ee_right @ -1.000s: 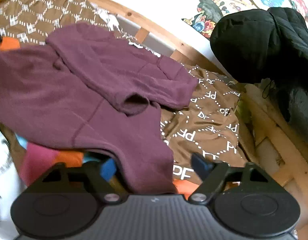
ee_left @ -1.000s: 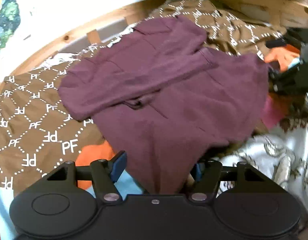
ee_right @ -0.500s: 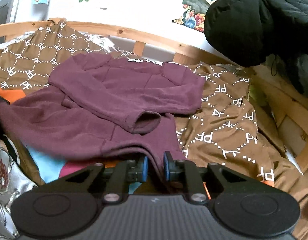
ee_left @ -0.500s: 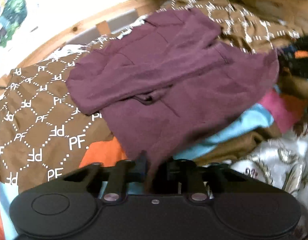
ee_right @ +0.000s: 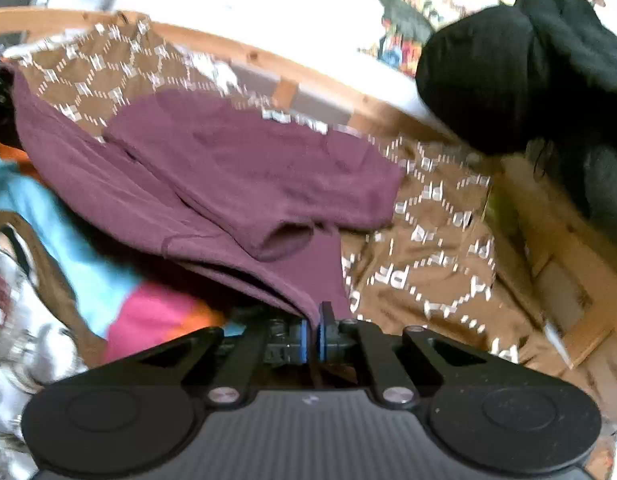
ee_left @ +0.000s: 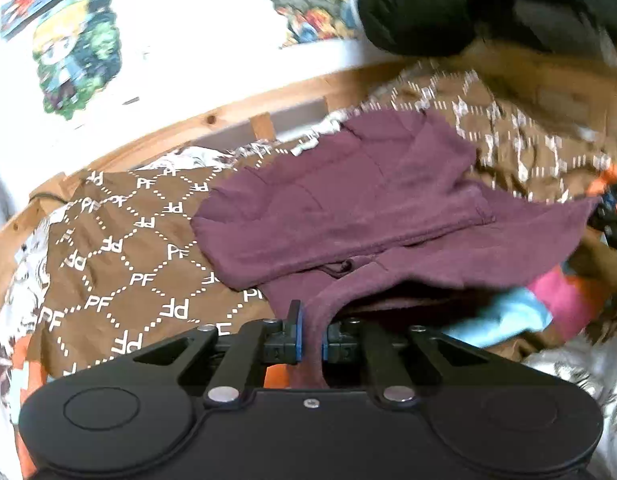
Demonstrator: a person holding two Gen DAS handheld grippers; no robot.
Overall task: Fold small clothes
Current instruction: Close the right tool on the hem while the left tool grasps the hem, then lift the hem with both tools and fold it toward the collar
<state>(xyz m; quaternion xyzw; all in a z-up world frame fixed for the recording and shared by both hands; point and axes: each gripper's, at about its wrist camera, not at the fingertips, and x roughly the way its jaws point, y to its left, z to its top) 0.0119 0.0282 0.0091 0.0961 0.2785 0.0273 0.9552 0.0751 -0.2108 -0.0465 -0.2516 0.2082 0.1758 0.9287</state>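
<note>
A small maroon sweater [ee_left: 348, 208] lies on a brown "PF" patterned blanket [ee_left: 120, 256], its sleeves folded across its chest. My left gripper [ee_left: 311, 340] is shut on the sweater's near hem corner and holds it lifted off the bed. In the right wrist view the same sweater [ee_right: 236, 168] spreads ahead, and my right gripper [ee_right: 313, 336] is shut on the other hem corner. The hem between the two grippers is raised, with dark space under it. The other gripper shows dimly at the far edge of each view.
A wooden bed rail [ee_left: 228, 120] runs along the back by a white wall with posters [ee_left: 76, 52]. A black padded jacket [ee_right: 520, 68] sits at the back right. Blue, pink and orange clothes [ee_left: 520, 312] and a white printed fabric [ee_right: 12, 320] lie beside the sweater.
Both grippers closed on the sweater's hem corners and have lifted the hem up and toward the collar. The views have tilted up, showing more wall.
</note>
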